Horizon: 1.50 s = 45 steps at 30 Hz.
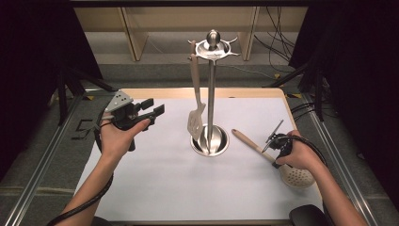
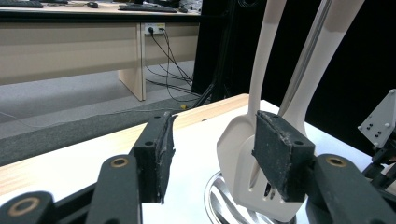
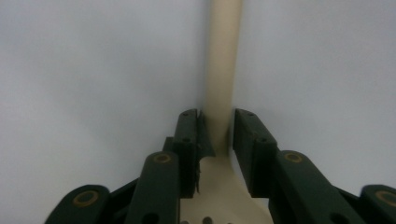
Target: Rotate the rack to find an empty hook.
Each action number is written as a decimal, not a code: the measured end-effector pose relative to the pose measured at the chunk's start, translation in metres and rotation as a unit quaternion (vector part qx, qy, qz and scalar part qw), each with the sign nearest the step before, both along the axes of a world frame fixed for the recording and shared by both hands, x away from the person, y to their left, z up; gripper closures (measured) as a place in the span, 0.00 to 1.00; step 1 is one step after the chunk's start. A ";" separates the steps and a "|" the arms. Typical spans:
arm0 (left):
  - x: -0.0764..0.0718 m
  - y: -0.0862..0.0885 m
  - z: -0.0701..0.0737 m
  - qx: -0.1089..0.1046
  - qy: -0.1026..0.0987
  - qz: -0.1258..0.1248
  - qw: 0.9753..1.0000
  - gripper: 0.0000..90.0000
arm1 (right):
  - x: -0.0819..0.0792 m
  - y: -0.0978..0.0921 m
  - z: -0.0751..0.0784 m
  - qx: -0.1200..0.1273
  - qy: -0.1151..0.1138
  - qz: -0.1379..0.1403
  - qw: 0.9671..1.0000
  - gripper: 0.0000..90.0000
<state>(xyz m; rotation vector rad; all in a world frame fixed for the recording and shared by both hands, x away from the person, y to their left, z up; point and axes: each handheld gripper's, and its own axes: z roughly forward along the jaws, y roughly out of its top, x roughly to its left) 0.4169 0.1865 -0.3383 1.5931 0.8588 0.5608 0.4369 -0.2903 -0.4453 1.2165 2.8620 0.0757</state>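
Bystanders around a white-covered tabletop

A steel utensil stand (image 1: pixel 211 94) rises from a round base near the middle of the tabletop (image 1: pixel 155 188), and a pale slotted spatula (image 1: pixel 196 120) hangs from its top ring beside the pole. Behind the tabletop stand light wooden desk legs (image 1: pixel 134 40) on grey carpet (image 1: pixel 155 73), with loose black cables (image 1: pixel 275 44) trailing at the right. Black curtains (image 1: pixel 28 56) close off both sides, and metal rails (image 1: pixel 42 160) run along the floor.
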 end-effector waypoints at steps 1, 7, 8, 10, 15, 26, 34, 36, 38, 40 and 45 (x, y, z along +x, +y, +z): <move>0.000 0.001 0.000 0.000 0.000 0.001 1.000 0.52 | 0.002 0.000 0.000 0.000 -0.009 0.015 1.000 0.78; 0.000 0.001 -0.001 0.000 0.000 -0.001 1.000 0.52 | 0.012 0.014 0.004 0.008 -0.007 0.008 1.000 0.75; 0.000 0.001 -0.001 0.001 0.000 -0.001 1.000 0.52 | 0.013 0.017 0.003 0.006 -0.008 0.007 1.000 0.75; 0.000 0.001 -0.001 0.002 -0.002 -0.001 1.000 0.52 | 0.015 0.019 0.002 0.005 -0.009 0.019 1.000 0.75; 0.000 0.001 -0.001 0.004 0.001 -0.002 1.000 0.51 | 0.021 0.022 -0.004 0.001 -0.007 0.021 1.000 0.76; 0.000 0.000 -0.001 0.002 -0.003 -0.001 1.000 0.51 | 0.027 0.027 -0.004 -0.007 -0.005 0.019 1.000 0.86; -0.002 -0.001 -0.001 0.004 -0.011 0.001 1.000 0.52 | 0.026 0.028 -0.004 -0.009 0.003 -0.007 1.000 0.88; -0.001 -0.001 -0.002 0.005 -0.010 0.001 1.000 0.52 | 0.022 0.027 -0.003 -0.003 -0.011 -0.003 1.000 0.88; -0.001 -0.001 -0.002 0.007 -0.010 0.001 1.000 0.52 | 0.018 0.027 -0.001 0.005 -0.016 -0.008 1.000 0.88; -0.001 -0.001 -0.001 0.006 -0.011 0.002 1.000 0.52 | 0.014 0.023 0.001 0.023 -0.027 0.002 0.999 0.88; -0.003 -0.003 -0.001 0.009 -0.011 0.001 1.000 0.52 | 0.003 0.014 0.009 0.066 -0.057 -0.017 0.996 0.88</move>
